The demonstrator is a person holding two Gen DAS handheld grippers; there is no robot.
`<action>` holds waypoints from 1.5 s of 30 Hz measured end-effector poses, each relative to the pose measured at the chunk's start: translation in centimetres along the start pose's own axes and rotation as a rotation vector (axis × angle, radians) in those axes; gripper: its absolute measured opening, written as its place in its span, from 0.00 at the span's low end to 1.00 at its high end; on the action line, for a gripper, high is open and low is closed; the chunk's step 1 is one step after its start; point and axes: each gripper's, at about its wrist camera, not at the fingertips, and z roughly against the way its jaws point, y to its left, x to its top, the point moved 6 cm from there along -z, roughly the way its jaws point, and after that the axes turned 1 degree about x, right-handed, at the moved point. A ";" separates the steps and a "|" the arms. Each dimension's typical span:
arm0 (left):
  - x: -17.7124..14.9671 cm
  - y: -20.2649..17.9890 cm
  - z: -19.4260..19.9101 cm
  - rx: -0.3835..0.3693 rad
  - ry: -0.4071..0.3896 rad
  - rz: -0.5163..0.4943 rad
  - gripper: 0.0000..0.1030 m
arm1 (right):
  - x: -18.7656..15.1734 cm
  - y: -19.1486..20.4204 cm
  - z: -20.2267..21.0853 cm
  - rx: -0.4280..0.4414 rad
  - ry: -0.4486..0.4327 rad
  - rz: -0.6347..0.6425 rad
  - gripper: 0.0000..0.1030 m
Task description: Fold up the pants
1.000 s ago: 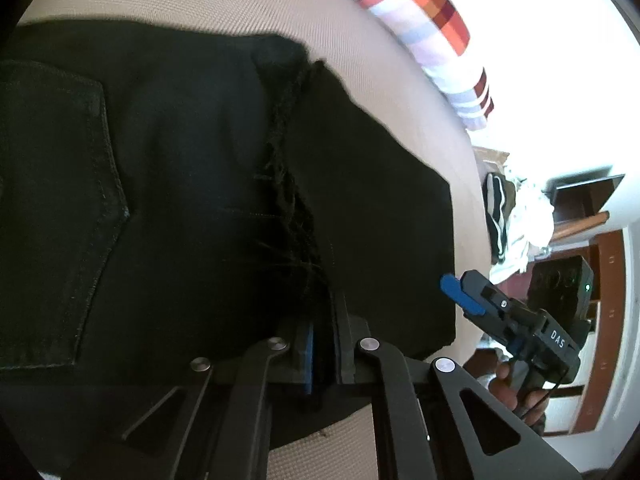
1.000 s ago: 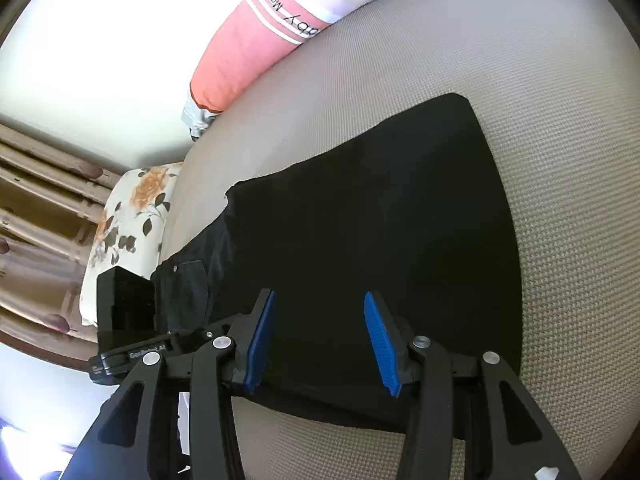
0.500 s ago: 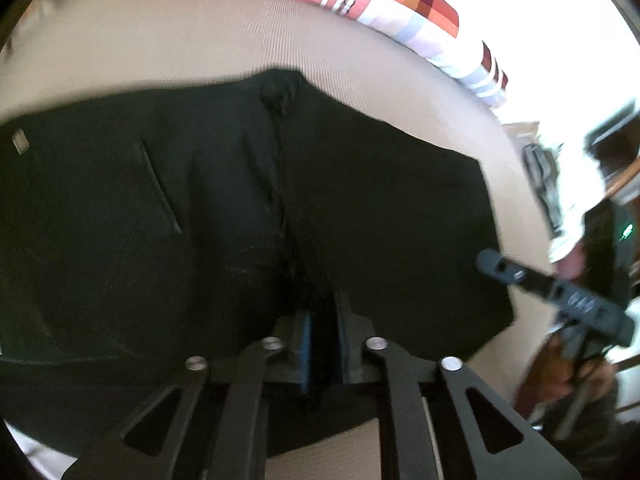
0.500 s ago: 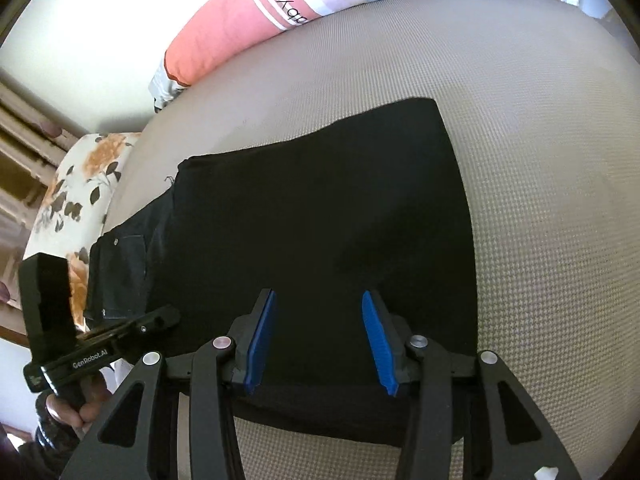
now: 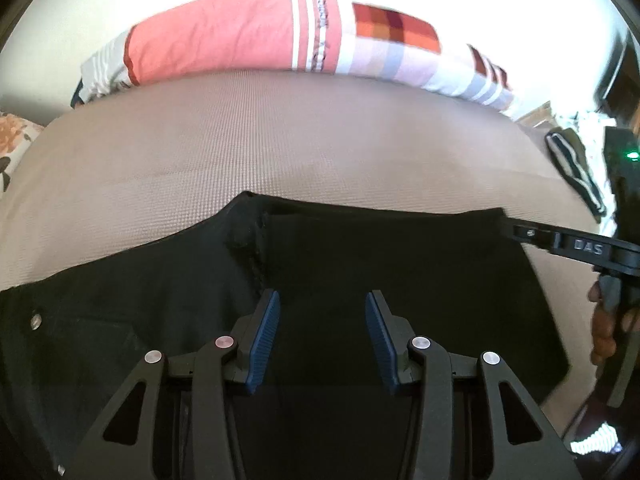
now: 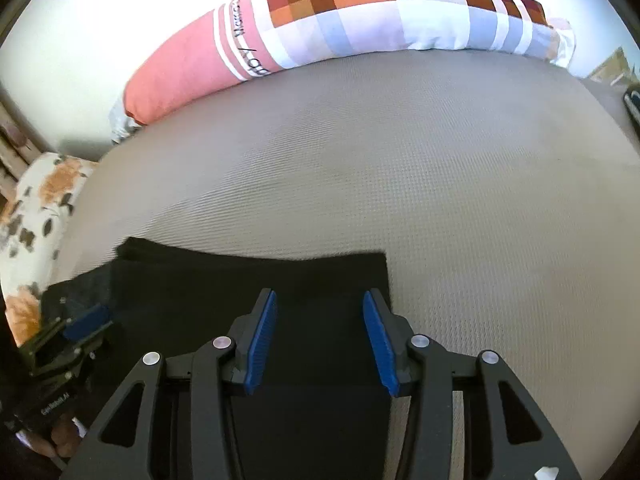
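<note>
Black pants (image 5: 400, 264) lie flat and folded on a beige mattress (image 5: 280, 136); they also show in the right wrist view (image 6: 256, 276). My left gripper (image 5: 322, 312) is open and empty, low over the pants near the frayed hem edge (image 5: 252, 244). My right gripper (image 6: 318, 308) is open and empty over the pants' right end. The right gripper shows at the right edge of the left wrist view (image 5: 576, 246); the left gripper shows at lower left of the right wrist view (image 6: 84, 320).
A long pink and checked bolster (image 6: 320, 28) lies along the far side of the mattress. A floral pillow (image 6: 36, 208) sits at the left. Striped clothes (image 5: 572, 168) lie off the mattress's right end.
My left gripper has opened and let go of the pants fabric it was shut on. Both cameras have tilted up toward the bolster. The right gripper stays open.
</note>
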 end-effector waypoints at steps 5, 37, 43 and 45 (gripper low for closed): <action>0.2 0.9 -1.5 0.023 0.007 0.007 0.45 | 0.1 -0.2 -0.2 -0.034 -0.009 0.028 0.42; -5.4 4.1 10.0 0.140 -0.030 -0.009 0.68 | -8.7 7.2 3.4 0.044 0.121 0.111 0.43; -4.4 8.5 14.9 0.169 -0.058 0.029 0.74 | -10.5 10.3 1.9 0.067 0.191 0.184 0.43; -4.5 10.3 16.0 0.193 -0.062 0.030 0.75 | -11.0 11.5 1.7 0.070 0.203 0.216 0.44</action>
